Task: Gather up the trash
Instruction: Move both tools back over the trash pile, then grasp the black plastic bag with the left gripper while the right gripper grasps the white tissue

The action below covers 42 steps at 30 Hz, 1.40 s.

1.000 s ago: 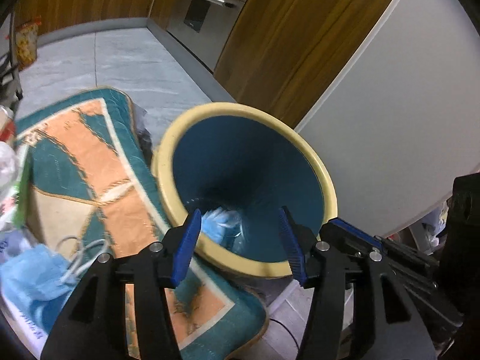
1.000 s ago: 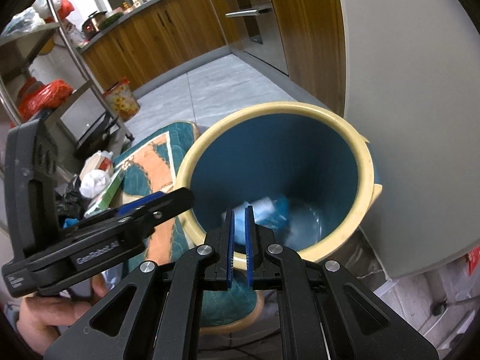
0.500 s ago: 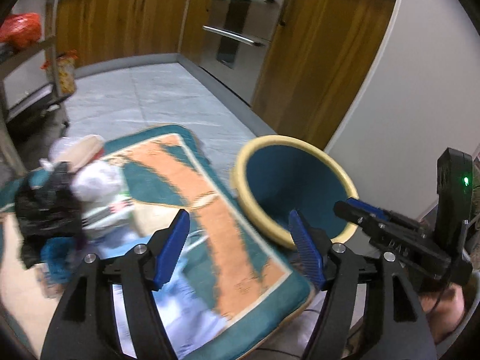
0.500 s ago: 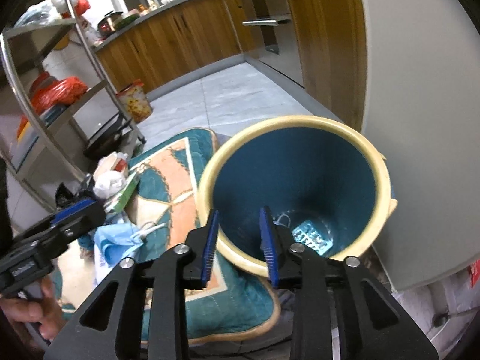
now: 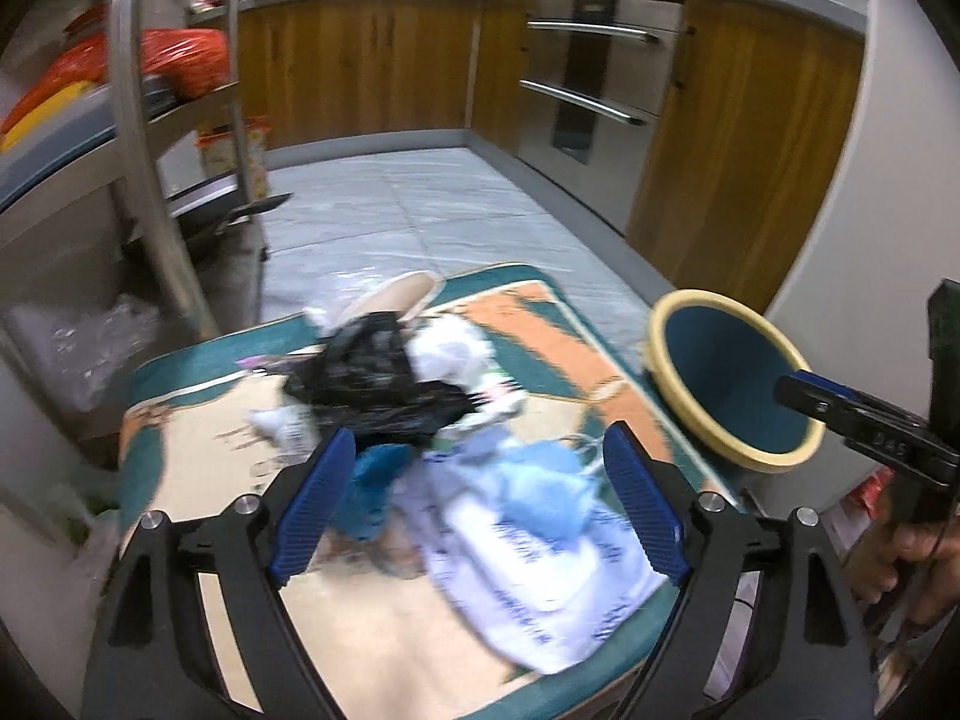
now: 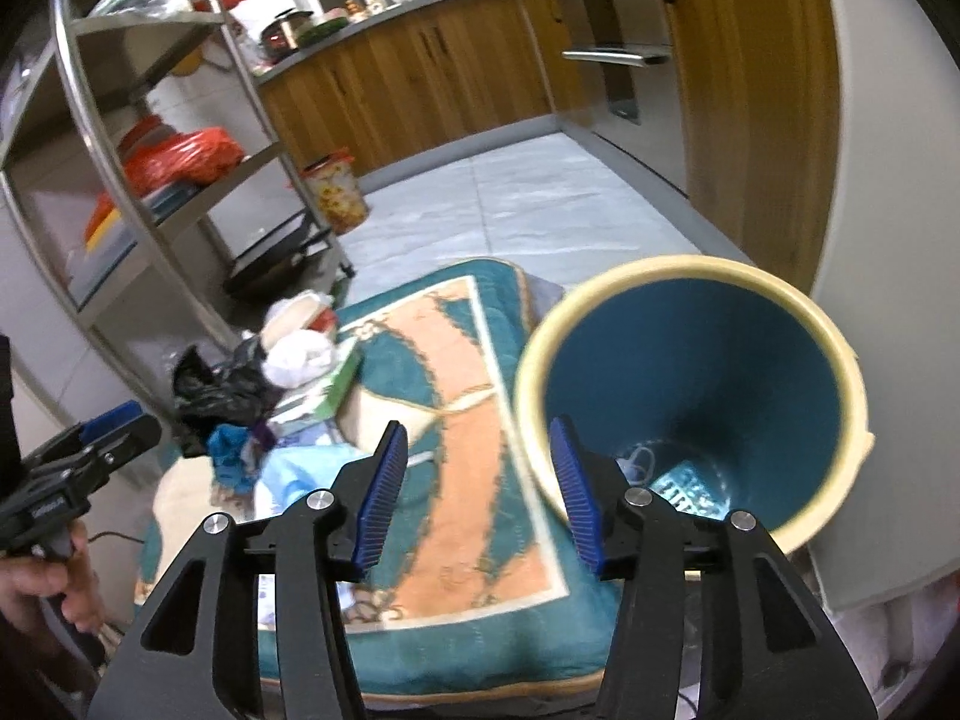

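A pile of trash lies on a teal and orange rug (image 5: pixel 558 324) (image 6: pixel 462 480): a black plastic bag (image 5: pixel 378 378) (image 6: pixel 216 384), white crumpled paper (image 5: pixel 450 348) (image 6: pixel 297 354), a light blue mask (image 5: pixel 540 480) and a white printed bag (image 5: pixel 540 588). My left gripper (image 5: pixel 477 501) hangs above the pile, its jaws opening, nothing between them. The blue bin with a cream rim (image 5: pixel 738 396) (image 6: pixel 696 396) stands at the rug's right edge, with wrappers on its bottom (image 6: pixel 684 480). My right gripper (image 6: pixel 480 486) is by the bin's near rim, jaws opening and empty.
A steel shelf rack (image 5: pixel 150 180) (image 6: pixel 180 180) with red bags stands left of the rug. Wooden cabinets (image 5: pixel 372 60) and an oven front (image 5: pixel 588 78) line the far side of the tiled floor. A white wall panel (image 6: pixel 888 240) stands right behind the bin.
My left gripper swung away from the bin to over the trash pile and opened wider. My right gripper opened and let a blue wrapper fall into the bin, then drew back slightly.
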### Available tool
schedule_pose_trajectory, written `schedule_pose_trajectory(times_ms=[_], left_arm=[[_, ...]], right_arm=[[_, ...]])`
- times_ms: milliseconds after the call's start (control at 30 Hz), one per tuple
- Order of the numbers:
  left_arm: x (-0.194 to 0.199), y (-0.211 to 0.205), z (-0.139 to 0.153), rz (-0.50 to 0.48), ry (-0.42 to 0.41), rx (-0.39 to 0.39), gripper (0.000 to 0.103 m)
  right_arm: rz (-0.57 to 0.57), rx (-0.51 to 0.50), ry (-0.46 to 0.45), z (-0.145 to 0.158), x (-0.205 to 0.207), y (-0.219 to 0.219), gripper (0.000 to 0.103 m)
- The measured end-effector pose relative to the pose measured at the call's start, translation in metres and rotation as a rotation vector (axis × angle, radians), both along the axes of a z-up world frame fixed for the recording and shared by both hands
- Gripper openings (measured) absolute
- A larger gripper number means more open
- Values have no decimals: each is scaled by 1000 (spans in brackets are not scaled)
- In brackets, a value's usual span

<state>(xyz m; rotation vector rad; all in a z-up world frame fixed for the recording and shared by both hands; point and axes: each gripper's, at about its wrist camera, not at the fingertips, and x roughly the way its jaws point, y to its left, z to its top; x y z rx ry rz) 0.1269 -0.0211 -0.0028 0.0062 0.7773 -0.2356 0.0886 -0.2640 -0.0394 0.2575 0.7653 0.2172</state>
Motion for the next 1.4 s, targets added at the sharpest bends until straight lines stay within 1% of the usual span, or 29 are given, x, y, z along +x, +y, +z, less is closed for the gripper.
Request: schedule_pose_trajectory(times_ms=[133,233,300,533,700,733,800,833,867,900,1033,1067,1233,1400], left_arm=[[7,27,-7,62,6,-19,84],[15,34,-16,82,14,-24,84],[21,38,-21,91,19,-36,84],[48,43,-34,102,32,-53,84],[69,50,-42,117,61,-105,83],[71,50,-44,114,69,-113,80],[75,52,-49,104,101,-141,58],[76,54,-53,102,130,-160,54],[76,55,-54,99,138,-167,48],[75,56,-55,96,142,-172,38],[67,64,-47,77,145,-204,27],[63,65,-43,70,140,-211,22],[46,78,-23,58,91,-242,19],[32,100,-8,86,46,-290,18]], right_arm=[[49,-1,-6,2,3,18,56],[84,-4,-11,4,4,30,58],[104,-3,-14,5,5,37,61],[148,-18,-10,3,8,58,63],[172,-38,-2,1,13,69,63],[176,-43,0,0,14,71,63],[181,-48,3,-1,16,73,63],[181,-48,5,-2,17,73,63],[181,-47,7,-2,18,73,63],[180,-41,10,-2,20,74,63],[189,-25,12,-1,26,80,63],[193,-20,12,-1,28,82,63],[222,-7,9,0,42,97,63],[260,5,24,-3,66,119,63]])
